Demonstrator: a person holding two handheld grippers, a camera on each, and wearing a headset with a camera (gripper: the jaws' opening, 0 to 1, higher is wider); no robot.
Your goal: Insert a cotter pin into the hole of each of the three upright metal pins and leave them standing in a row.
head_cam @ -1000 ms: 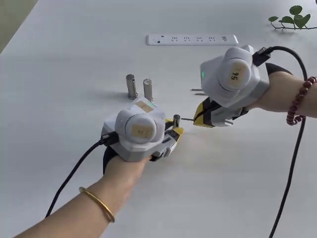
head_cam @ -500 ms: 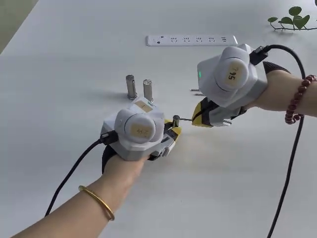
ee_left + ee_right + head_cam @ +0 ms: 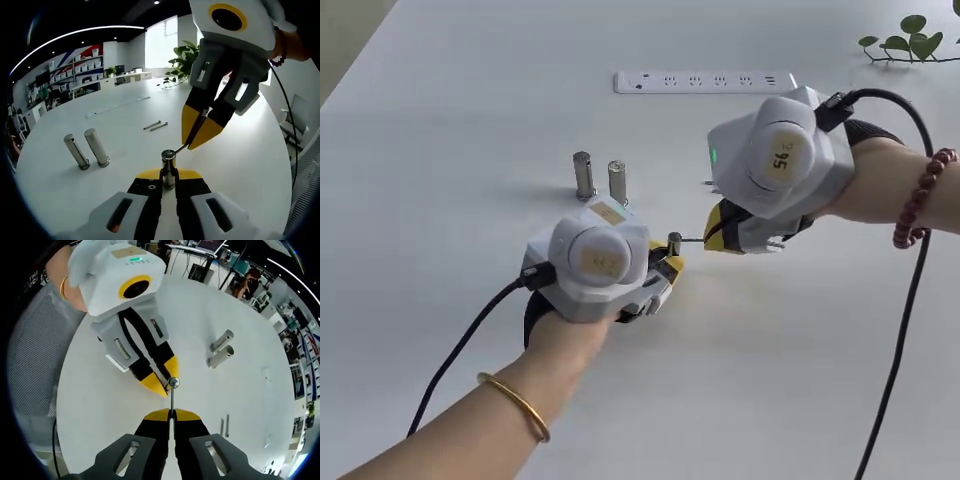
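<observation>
Right gripper (image 3: 717, 238), clamping a cotter pin (image 3: 692, 240), edged closer. We see its tip at the metal pin (image 3: 674, 244) that the left gripper (image 3: 668, 266) pinches. Insertion looks imminent.

Three metal pins (image 3: 583, 174) — two standing free, one gripped. Three cotter pins (image 3: 152, 125) — two loose on the table (image 3: 440, 110), one gripped. Two grippers: left gripper (image 3: 670, 262), right gripper (image 3: 710, 238). One power strip (image 3: 705, 81), one plant (image 3: 910, 38).

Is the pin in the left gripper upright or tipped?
Upright: the pin stands vertical, head up, between the shut jaws of the left gripper.
</observation>
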